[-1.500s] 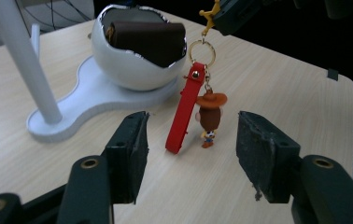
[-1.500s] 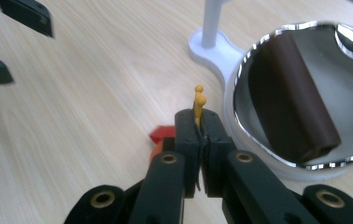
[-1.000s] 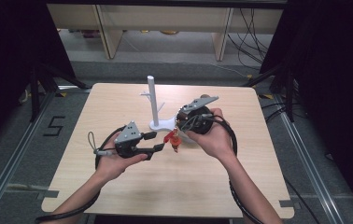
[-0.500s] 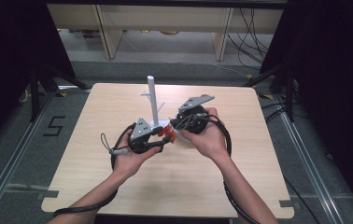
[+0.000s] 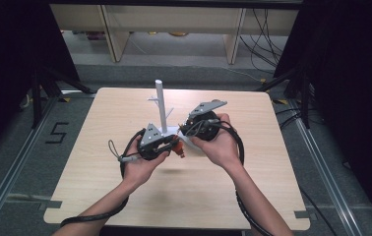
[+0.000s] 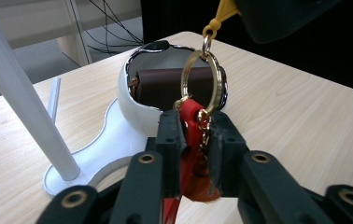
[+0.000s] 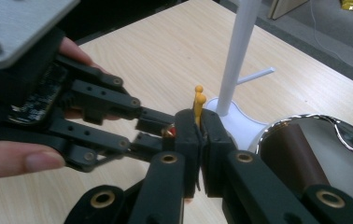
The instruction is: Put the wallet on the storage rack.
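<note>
Gripping red tag (image 6: 191, 123) of keychain, left gripper (image 5: 170, 146) jaws just closed further onto it, mid-frame in high view. Gold ring (image 6: 201, 84) rises above jaws, linked to yellow tag (image 7: 198, 105) clamped in right gripper (image 7: 198, 135). White stand (image 5: 160, 105) just behind, centre of table (image 5: 100, 187). White bowl-like holder (image 6: 135, 100) beside stand base.

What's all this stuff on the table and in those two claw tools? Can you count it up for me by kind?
Claw tools: 2, the left gripper and the right gripper
White stand with a post and pegs: 1
White dish with a brown roll inside: 1
Key ring with a red tag and a yellow tag: 1
Total: 5
</note>
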The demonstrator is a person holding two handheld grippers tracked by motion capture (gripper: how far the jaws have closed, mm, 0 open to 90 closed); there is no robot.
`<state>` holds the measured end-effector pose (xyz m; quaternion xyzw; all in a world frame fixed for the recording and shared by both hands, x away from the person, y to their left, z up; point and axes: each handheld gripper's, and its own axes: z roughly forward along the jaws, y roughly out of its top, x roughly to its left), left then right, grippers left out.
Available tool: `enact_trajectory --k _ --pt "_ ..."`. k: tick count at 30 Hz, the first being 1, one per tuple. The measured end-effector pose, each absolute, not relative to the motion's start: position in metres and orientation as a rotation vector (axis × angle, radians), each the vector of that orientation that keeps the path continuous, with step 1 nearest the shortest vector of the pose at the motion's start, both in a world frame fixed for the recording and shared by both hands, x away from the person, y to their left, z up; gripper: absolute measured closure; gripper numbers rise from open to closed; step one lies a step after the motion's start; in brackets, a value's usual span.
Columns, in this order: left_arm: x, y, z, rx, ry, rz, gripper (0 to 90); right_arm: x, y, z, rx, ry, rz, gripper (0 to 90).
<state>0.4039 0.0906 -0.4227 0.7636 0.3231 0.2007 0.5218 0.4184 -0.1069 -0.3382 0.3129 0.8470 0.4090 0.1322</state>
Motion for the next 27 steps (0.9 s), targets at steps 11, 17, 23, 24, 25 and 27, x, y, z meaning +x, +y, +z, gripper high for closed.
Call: enact_trajectory --k 11,17,23,24,25,27 --pt "0.402 0.098 -0.417 1.88 0.747 0.457 81.0 0.421 -0.105 -0.34 0.927 2.457 1.225 87.7" --pt "0.402 0.103 -0.416 1.888 0.773 0.419 81.1 0.426 -0.105 -0.342 0.935 2.455 1.246 77.6" --pt "0.406 0.108 -0.415 1.867 0.797 0.364 81.2 0.429 -0.107 -0.342 0.958 2.407 1.263 63.9" --pt "0.406 0.109 -0.414 1.865 0.796 0.362 81.2 0.429 -0.107 -0.342 0.958 2.407 1.263 63.9" --pt "0.407 0.11 -0.414 1.865 0.796 0.356 81.2 0.43 -0.11 -0.341 0.973 2.392 1.282 62.8" --pt "0.408 0.113 -0.413 1.855 0.8 0.358 81.2 0.428 -0.113 -0.341 0.992 2.379 1.279 62.8"
